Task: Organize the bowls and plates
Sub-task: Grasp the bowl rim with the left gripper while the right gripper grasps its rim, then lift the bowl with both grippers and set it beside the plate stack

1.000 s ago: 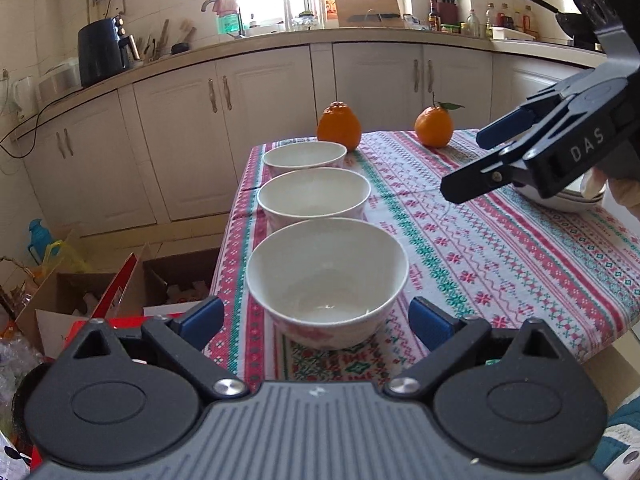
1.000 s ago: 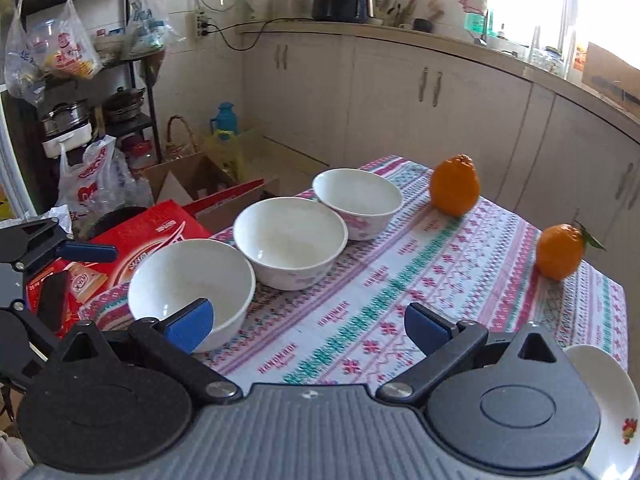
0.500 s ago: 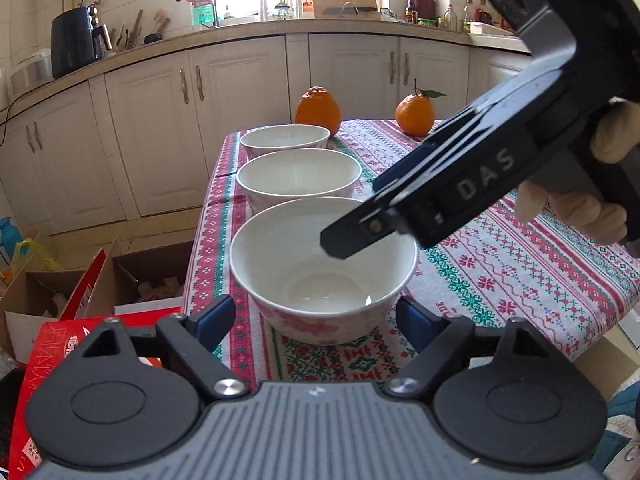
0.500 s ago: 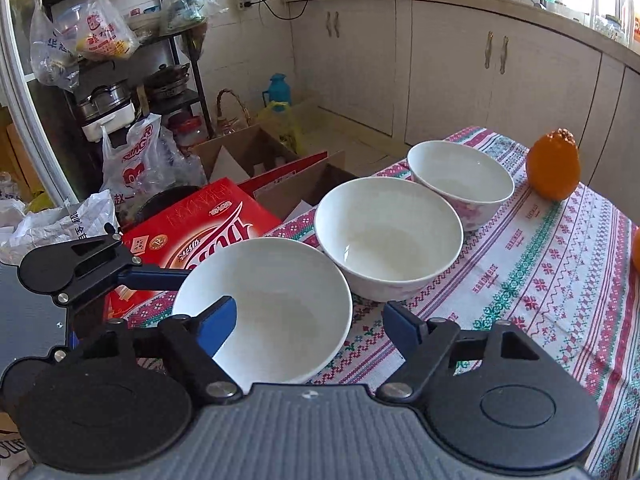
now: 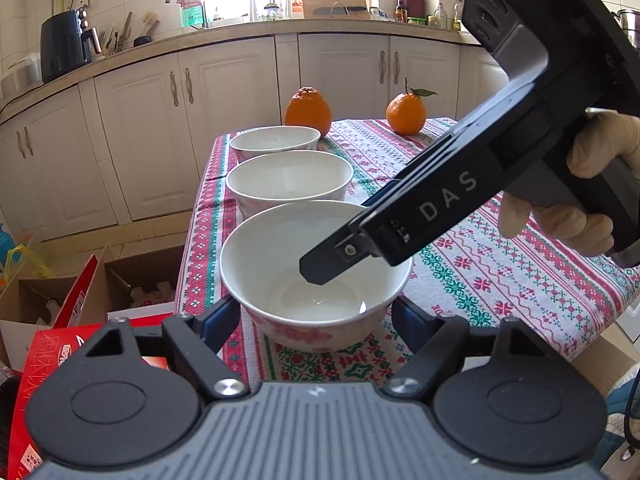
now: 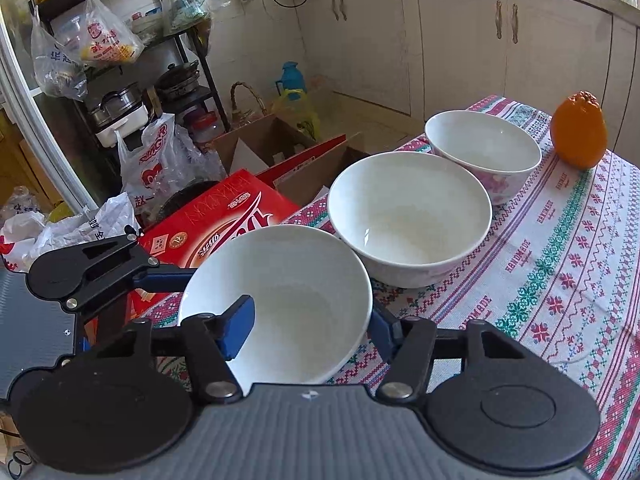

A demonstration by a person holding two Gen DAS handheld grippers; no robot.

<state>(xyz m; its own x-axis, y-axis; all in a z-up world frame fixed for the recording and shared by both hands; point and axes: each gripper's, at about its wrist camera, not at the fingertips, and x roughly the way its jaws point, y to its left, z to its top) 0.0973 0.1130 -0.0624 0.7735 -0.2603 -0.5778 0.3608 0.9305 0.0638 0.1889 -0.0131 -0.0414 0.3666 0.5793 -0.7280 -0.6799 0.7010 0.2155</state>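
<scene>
Kitchen table edge: nearest bowl (image 6: 276,300) caught by two grippers.
Right gripper (image 6: 308,330) pinches its rim, one pad inside, one outside; left gripper (image 5: 316,320) is closing around its base. Opposed pulls could tip it off the tablecloth (image 5: 500,264) onto the floor.

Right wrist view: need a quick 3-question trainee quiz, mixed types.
1. How many white bowls stand in the row on the tablecloth?
2. True or false: the right tongs straddle the rim of the nearest bowl.
3. What stands beyond the far bowl: A lemons, B oranges, C apples?
Key: 1 three; 2 true; 3 B.
</scene>
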